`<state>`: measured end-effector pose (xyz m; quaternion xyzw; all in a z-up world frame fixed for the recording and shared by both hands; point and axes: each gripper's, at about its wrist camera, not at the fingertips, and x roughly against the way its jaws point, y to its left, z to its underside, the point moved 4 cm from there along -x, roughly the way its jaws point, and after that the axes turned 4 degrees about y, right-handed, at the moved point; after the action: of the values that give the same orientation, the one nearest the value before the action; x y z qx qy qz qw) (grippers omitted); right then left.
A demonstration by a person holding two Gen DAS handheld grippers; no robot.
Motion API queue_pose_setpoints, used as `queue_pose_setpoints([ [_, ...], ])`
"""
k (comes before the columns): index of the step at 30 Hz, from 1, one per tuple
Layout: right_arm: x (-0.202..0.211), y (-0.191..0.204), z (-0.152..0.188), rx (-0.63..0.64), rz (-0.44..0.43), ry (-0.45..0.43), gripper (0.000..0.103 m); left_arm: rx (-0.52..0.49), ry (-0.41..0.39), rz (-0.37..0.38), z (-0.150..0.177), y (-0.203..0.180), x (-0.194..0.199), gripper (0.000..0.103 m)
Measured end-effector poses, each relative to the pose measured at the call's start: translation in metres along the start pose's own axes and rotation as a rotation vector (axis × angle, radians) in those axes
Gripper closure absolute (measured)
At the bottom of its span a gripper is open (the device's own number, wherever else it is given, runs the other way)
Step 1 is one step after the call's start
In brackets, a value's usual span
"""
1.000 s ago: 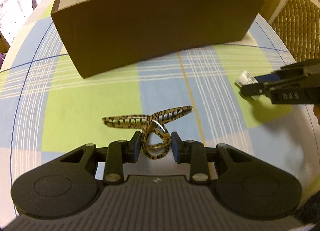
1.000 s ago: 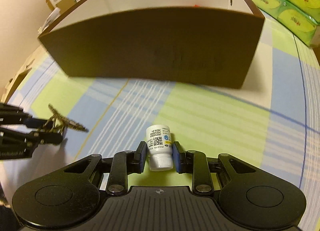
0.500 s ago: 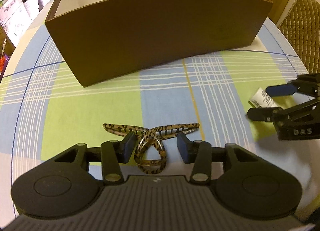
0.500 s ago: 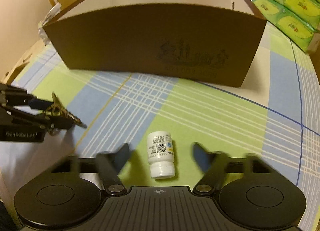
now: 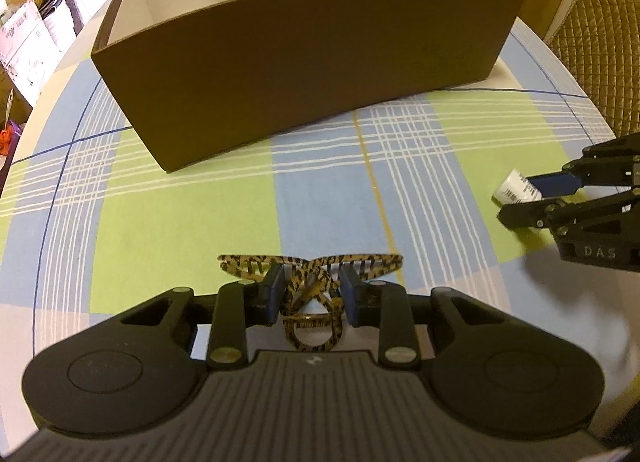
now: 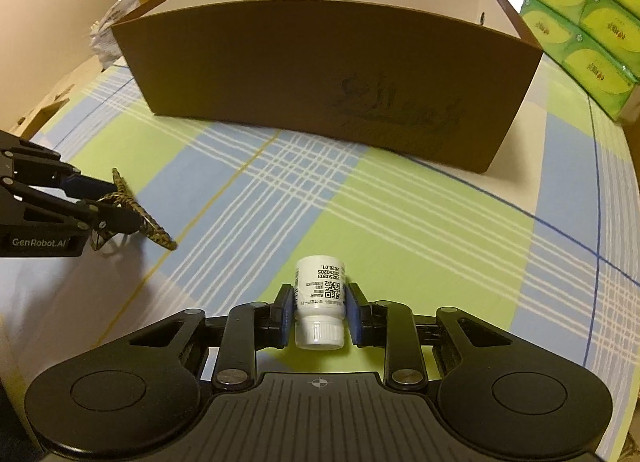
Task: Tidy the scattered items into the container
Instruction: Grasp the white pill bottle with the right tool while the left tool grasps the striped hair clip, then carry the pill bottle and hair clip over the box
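You work at a table under a plaid cloth [image 5: 168, 221] — a quilted chair [image 5: 600, 33] and stacked green tissue packs [image 6: 576, 21] stand beside it.

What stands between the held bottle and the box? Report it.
Only the box's own near wall. Bare tablecloth lies between it and the white bottle held in the right gripper, so the bottle must clear the rim.

brown box [image 5: 304, 73] | leopard-print hair clip [image 5: 310, 276] | white bottle [image 6: 319, 304] | plaid tablecloth [image 5: 180, 213]
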<state>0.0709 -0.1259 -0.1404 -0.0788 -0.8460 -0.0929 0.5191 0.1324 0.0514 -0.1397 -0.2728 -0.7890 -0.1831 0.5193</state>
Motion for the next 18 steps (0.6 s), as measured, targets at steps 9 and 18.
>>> queue_pose_setpoints([
  [9, 0.013, 0.002, 0.001, -0.035, -0.045, -0.011, 0.073, 0.002, -0.022, -0.002, 0.004, 0.001, 0.015, 0.078],
  [18, 0.026, 0.006, -0.007, -0.041, -0.093, -0.025, 0.073, -0.01, -0.058, 0.008, 0.004, 0.003, 0.039, 0.078],
])
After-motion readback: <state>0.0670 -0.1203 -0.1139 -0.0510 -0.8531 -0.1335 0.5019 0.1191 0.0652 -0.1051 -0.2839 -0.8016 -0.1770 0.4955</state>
